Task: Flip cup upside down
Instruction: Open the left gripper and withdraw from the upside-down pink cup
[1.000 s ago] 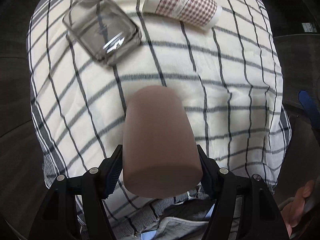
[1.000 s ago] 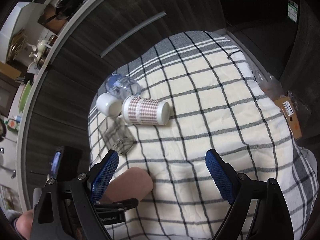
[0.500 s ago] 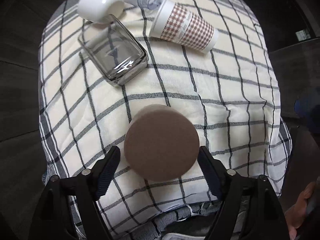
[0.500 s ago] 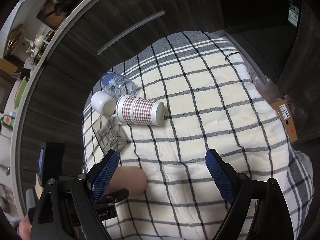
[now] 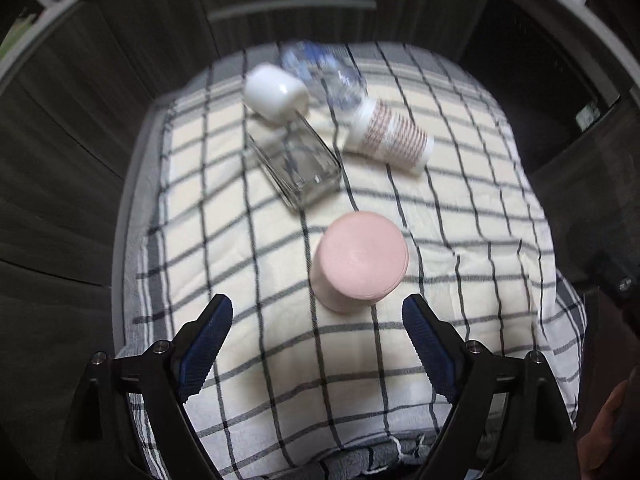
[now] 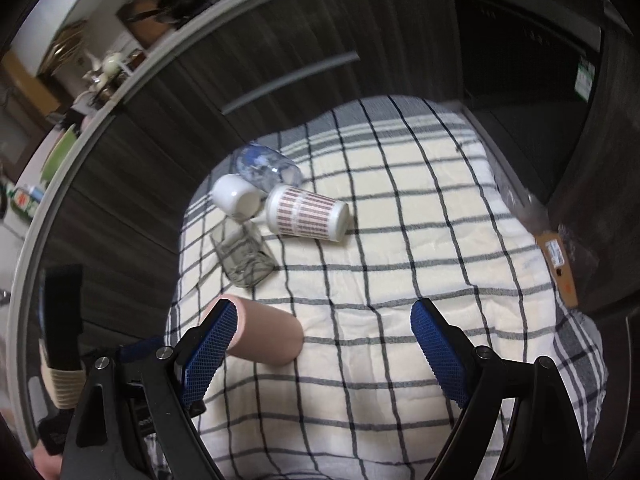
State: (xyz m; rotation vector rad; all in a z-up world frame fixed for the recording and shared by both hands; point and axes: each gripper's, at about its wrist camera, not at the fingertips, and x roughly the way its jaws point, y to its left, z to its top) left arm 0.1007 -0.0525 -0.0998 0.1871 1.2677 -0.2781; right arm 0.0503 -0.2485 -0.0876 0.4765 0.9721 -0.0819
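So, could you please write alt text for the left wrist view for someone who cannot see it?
A pink cup stands upside down on a checked cloth, just ahead of the open left tool, which touches nothing. Beyond it lie a clear glass jar, a white cup, a patterned paper cup and a plastic bottle.

My views are dim and evenly lit from overhead with soft shadows, strong fisheye bending and dark vignetting at the rims, and motion blur smearing the far clear bottle (image 5: 324, 76) and paper cup (image 5: 390, 142).
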